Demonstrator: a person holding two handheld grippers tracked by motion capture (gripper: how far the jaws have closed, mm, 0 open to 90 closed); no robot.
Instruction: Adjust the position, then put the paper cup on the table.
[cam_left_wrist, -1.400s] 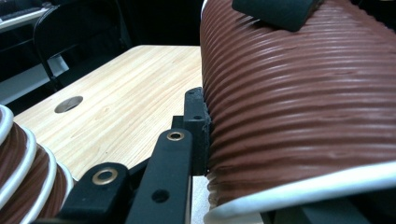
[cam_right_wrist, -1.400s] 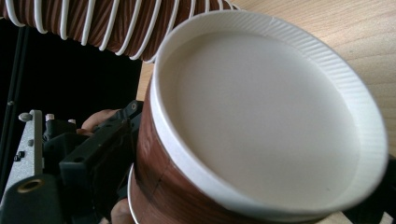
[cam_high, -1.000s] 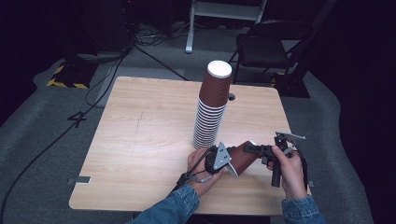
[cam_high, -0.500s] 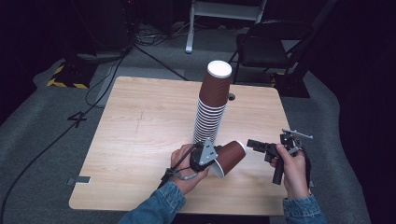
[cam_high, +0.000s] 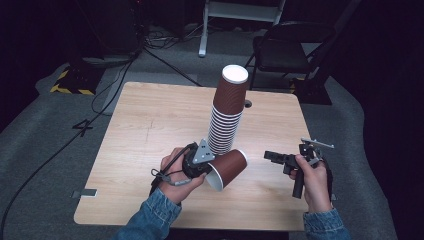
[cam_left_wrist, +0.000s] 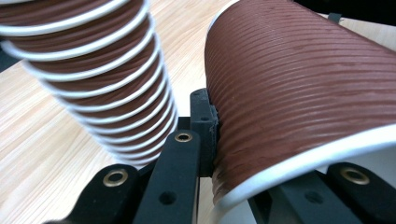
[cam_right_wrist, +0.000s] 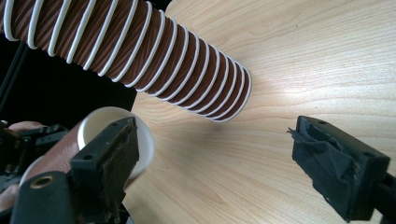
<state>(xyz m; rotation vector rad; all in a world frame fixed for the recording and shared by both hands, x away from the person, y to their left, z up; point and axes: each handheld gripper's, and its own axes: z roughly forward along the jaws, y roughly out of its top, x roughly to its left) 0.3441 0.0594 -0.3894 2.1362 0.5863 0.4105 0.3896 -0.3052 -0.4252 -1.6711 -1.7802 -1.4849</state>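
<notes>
The left gripper (cam_high: 204, 167) was clamped on a single brown ribbed paper cup with a white rim (cam_high: 229, 168), one jaw inside the mouth and one outside on the wall, as the left gripper view showed (cam_left_wrist: 299, 93). The cup lay tilted on its side above the pale wooden table (cam_high: 150, 115), at about five o'clock from the foot of the tall stack of upturned brown ribbed paper cups (cam_high: 226, 115); whether it touched the stack was hard to tell. The right gripper (cam_high: 272, 157) hung at three o'clock of the cup, jaws apart and empty. The step looked like carrying one cup off alone. Next, I judged, the cup needed righting or a steady place to be set down.
</notes>
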